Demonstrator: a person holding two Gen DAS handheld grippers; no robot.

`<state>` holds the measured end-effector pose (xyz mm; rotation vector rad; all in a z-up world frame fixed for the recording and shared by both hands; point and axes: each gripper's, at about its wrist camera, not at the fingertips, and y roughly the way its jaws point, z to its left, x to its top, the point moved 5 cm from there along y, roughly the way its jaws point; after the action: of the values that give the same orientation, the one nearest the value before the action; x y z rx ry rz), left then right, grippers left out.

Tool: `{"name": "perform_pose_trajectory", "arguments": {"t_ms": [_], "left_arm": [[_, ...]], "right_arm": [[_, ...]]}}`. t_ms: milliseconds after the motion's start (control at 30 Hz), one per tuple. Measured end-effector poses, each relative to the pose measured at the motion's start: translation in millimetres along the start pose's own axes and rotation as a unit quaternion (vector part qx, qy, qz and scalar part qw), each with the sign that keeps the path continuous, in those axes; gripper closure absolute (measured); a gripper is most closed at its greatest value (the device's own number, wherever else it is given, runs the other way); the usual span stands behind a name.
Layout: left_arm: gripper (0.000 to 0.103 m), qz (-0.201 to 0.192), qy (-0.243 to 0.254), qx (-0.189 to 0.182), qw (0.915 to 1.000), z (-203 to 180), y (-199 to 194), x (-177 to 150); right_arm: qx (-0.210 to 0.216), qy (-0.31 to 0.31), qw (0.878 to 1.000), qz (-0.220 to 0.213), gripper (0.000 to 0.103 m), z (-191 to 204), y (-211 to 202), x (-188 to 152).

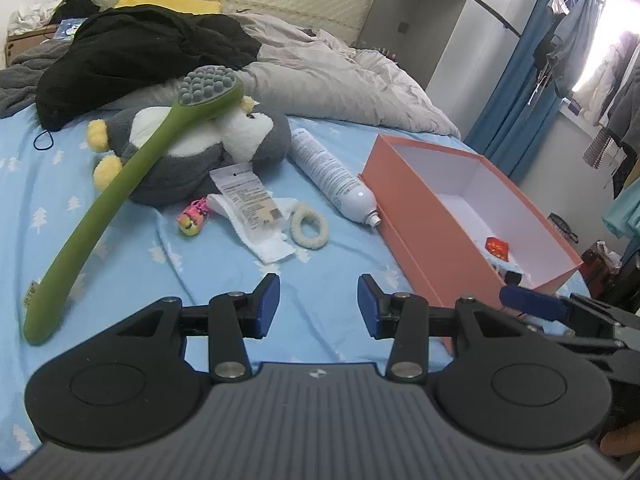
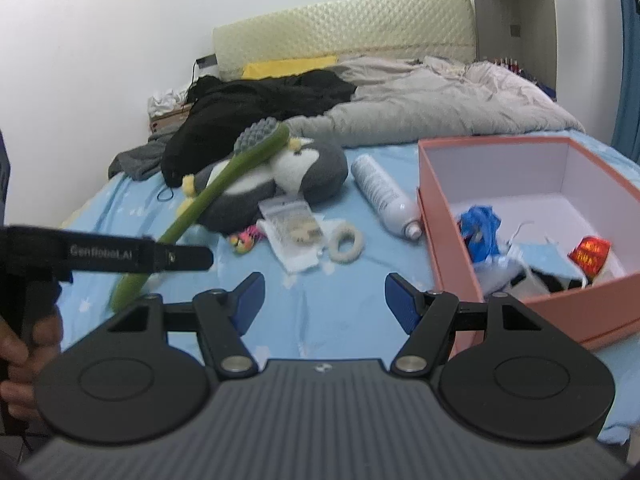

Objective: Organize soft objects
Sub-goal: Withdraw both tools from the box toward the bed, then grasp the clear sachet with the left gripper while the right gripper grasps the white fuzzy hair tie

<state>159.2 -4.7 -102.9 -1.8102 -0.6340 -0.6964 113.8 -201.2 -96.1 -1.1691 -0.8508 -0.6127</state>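
A grey penguin plush (image 1: 208, 152) (image 2: 304, 172) lies on the blue bed sheet (image 1: 120, 248) with a green long-handled massage brush (image 1: 120, 184) (image 2: 208, 196) leaning across it. In front lie a white sock with paper label (image 1: 252, 208) (image 2: 288, 232), a white fluffy ring (image 1: 309, 229) (image 2: 346, 243), a small pink-yellow toy (image 1: 192, 218) (image 2: 245, 240) and a white spray bottle (image 1: 332, 176) (image 2: 386, 196). The orange box (image 1: 420, 232) (image 2: 448, 248) on the right holds several small soft items. My left gripper (image 1: 319, 304) and right gripper (image 2: 324, 304) are both open and empty above the sheet.
A black garment (image 1: 140, 56) (image 2: 256, 108) and a crumpled grey duvet (image 1: 340, 76) (image 2: 432, 100) lie near the headboard. A white wardrobe (image 1: 420, 16) and blue curtain (image 1: 516, 80) stand right of the bed. The right gripper's finger (image 1: 532, 300) shows beside the box.
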Motion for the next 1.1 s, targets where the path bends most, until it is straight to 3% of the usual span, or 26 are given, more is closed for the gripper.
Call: {"name": "perform_pose_trajectory", "arguments": {"t_ms": [567,1100], "left_arm": [[0.054,0.021,-0.034,0.025,0.9989,47,51,4],[0.055,0.045,-0.082,0.025,0.9953,96,146,28]], "right_arm": [[0.015,-0.007,1.0,0.025,0.034,4,63,0],[0.01,-0.027,0.997,0.068,0.035,-9,180,1]]}}
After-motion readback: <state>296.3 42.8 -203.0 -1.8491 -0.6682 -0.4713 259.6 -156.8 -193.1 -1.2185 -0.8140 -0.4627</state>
